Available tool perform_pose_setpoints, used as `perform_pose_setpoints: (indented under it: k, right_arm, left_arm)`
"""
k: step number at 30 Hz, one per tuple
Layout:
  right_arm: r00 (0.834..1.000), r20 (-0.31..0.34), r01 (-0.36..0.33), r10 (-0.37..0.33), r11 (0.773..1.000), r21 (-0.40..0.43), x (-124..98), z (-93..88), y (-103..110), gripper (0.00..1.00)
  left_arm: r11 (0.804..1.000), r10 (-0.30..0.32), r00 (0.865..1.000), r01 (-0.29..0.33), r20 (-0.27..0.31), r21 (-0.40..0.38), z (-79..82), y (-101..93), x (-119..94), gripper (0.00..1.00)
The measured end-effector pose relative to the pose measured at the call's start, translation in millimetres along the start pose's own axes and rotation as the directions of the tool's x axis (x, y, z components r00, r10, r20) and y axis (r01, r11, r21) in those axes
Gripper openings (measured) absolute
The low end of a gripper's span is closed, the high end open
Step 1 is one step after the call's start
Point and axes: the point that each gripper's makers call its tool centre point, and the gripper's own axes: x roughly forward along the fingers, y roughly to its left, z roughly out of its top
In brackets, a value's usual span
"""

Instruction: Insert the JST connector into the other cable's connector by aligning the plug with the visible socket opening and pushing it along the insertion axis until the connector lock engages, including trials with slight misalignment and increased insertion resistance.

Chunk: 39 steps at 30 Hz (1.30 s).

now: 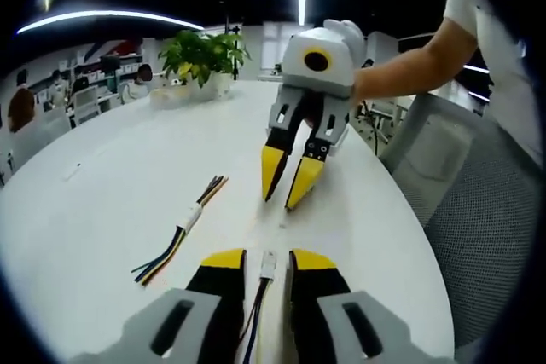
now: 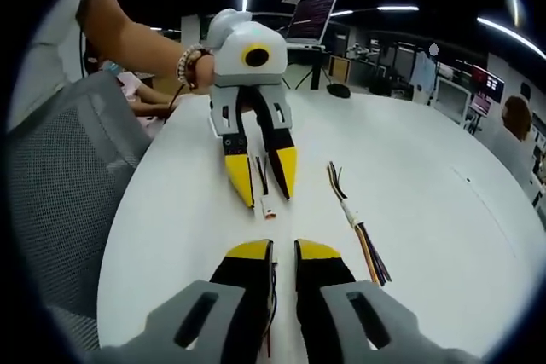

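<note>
Gripping connector cable [image 1: 266, 272], left hand-held gripper [image 1: 266, 263] nearly closed; right hand-held gripper [image 2: 283, 249] pinching thin wire [image 2: 272, 296].

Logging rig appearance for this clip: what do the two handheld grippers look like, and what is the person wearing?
Both the left gripper and right gripper match: a rounded white housing, grey slotted finger mounts, and black tapered fingers with yellow tips. In the right gripper view a beaded bracelet sits at the wrist. The person wears a white short sleeve.
</note>
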Motion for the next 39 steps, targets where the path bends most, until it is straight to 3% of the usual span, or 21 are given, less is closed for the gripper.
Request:
perform_pose_setpoints:
  k: [11, 24, 39]
  right_arm:
    - [0.999, -0.042, -0.022, 0.021, 1.000, -0.003, 3.5, -15.2, 6.3, 0.07]
    - [0.999, -0.029, -0.025, 0.024, 1.000, -0.001, 3.2, -17.8, 7.0, 0.05]
    - [1.000, -0.004, -0.028, 0.028, 1.000, 0.010, 3.2, -16.7, 6.9, 0.04]
  left_arm:
    - [1.000, 0.001, 1.000, -0.001, -0.002, -0.012, -8.0, 1.5, 2.6, 0.11]
    - [1.000, -0.003, 1.000, 0.004, 0.025, -0.014, -9.2, 2.8, 2.7, 0.02]
    - [0.999, -0.010, 0.999, 0.009, 0.032, 0.054, -7.9, 2.3, 4.0, 0.00]
